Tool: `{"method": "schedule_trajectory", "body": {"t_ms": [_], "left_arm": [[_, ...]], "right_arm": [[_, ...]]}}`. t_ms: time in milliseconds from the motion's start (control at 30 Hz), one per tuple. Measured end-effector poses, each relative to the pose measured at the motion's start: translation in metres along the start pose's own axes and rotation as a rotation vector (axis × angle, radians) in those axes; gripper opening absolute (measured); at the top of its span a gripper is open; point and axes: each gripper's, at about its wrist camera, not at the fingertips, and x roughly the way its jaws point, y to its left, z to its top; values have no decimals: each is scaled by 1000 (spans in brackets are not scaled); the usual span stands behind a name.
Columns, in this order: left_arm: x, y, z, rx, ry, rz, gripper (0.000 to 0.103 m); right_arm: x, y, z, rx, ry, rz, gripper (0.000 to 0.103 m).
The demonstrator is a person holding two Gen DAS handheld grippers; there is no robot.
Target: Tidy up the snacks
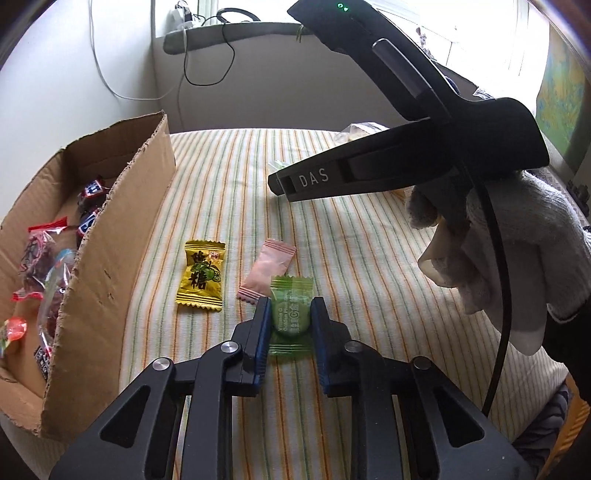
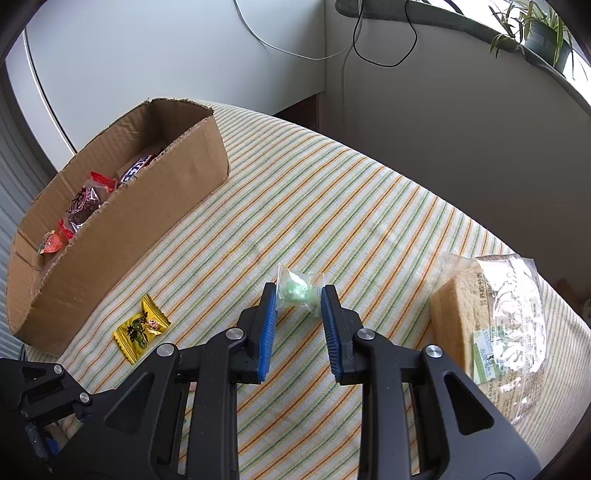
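Note:
In the left wrist view my left gripper (image 1: 290, 314) has its blue pads on both sides of a green wrapped candy (image 1: 290, 312) lying on the striped cloth; the jaws look closed against it. A pink sachet (image 1: 269, 271) and a yellow candy (image 1: 202, 275) lie just beyond. The cardboard box (image 1: 110, 236) with several snacks stands to the left. In the right wrist view my right gripper (image 2: 299, 299) is open, its tips on either side of a pale green candy in clear wrap (image 2: 300, 291) on the cloth. The yellow candy (image 2: 142, 328) and the box (image 2: 147, 221) lie left.
A wrapped bread slice (image 2: 487, 325) lies at the right on the striped tablecloth (image 2: 332, 206). The right gripper's body and gloved hand (image 1: 509, 251) hang over the table's right side. Walls, cables and a windowsill with plants (image 2: 535, 33) stand behind.

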Motion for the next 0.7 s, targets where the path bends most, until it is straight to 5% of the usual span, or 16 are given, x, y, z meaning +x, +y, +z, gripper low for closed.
{"method": "schedule_trajectory", "body": {"t_ms": [700], "left_arm": [[-53,38,-12,-82,-168,-11,19]], "right_arm": [[-82,32,-12,0,-101,6,25]]}}
